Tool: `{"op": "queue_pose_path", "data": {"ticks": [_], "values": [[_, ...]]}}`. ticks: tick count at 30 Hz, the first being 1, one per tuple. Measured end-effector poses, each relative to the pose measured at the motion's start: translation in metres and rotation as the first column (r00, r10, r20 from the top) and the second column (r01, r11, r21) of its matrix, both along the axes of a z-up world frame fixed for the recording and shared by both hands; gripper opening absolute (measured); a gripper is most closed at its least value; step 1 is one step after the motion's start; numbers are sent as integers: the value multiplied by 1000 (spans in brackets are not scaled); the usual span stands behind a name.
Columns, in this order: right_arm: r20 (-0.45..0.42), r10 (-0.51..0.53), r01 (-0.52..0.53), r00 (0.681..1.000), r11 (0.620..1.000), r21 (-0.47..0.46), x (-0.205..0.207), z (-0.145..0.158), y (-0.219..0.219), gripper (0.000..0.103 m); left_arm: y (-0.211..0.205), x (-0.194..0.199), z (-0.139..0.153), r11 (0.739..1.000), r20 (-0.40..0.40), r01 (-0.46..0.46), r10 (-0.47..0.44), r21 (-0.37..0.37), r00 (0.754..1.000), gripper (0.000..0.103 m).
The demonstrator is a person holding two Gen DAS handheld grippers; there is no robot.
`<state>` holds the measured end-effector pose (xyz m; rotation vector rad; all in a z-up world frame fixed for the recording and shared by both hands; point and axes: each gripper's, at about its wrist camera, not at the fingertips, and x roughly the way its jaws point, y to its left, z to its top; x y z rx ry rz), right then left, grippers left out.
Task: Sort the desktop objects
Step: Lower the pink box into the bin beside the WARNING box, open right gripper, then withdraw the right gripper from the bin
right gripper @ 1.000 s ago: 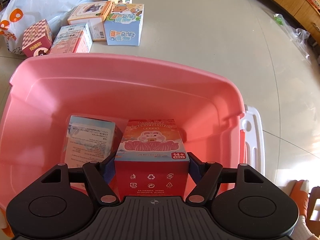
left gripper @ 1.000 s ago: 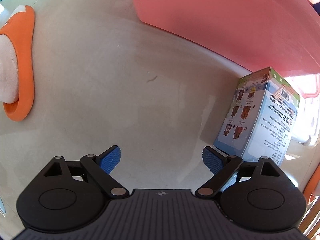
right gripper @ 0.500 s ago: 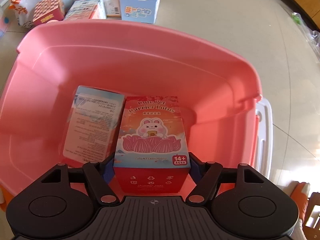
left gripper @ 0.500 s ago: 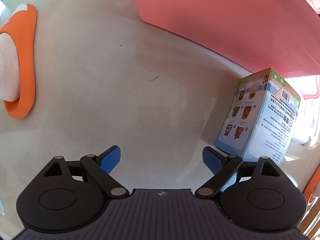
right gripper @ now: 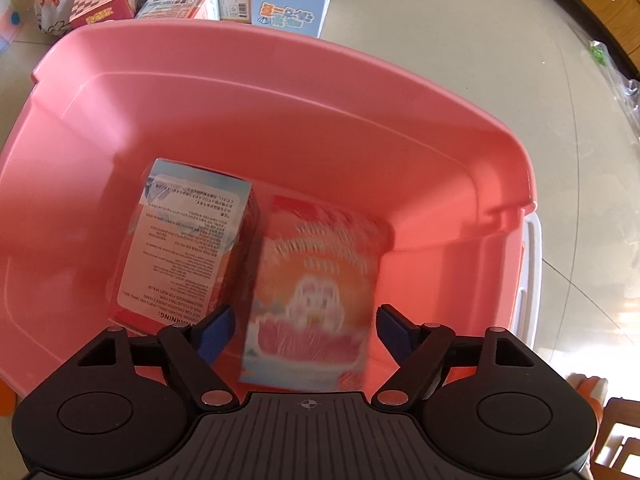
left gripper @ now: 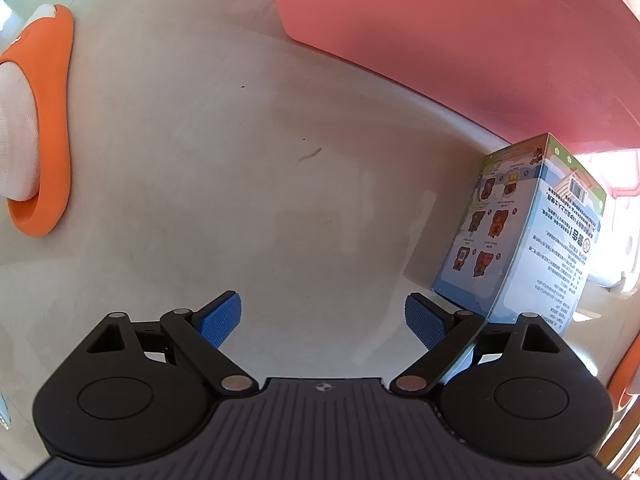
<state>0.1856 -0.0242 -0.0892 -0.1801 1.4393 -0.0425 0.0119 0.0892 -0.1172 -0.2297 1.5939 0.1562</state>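
While my right gripper (right gripper: 306,326) hangs over the pink bin (right gripper: 280,92), its jaws are opening, pads clear of the blurred red box (right gripper: 316,292) beside a pale box (right gripper: 180,248) inside. My left gripper (left gripper: 322,316) gapes empty above floor, near a blue carton (left gripper: 520,240).

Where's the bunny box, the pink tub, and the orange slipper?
bunny box (right gripper: 316,300): right wrist view, its blurred front face.
pink tub (right gripper: 280,56): right wrist view, its far rim.
orange slipper (left gripper: 56,120): left wrist view, its side edge.
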Motion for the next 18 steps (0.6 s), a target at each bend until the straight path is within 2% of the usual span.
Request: {"op": "queue_pose_path", "data": {"ticks": [4, 9, 15, 18], "values": [[15, -4, 4, 1000, 1000, 9, -2, 1, 1, 74, 1, 0, 5, 1000, 6, 6, -6, 5, 1000, 91], [27, -55, 53, 998, 996, 76, -5, 9, -6, 73, 3, 1, 13, 1000, 18, 9, -9, 14, 1000, 91], [107, -100, 87, 989, 988, 125, -25, 37, -21, 73, -1, -3, 31, 998, 58, 42, -44, 41, 997, 91], [141, -126, 102, 982, 981, 164, -32, 60, -35, 73, -5, -10, 47, 996, 93, 60, -66, 63, 993, 91]]}}
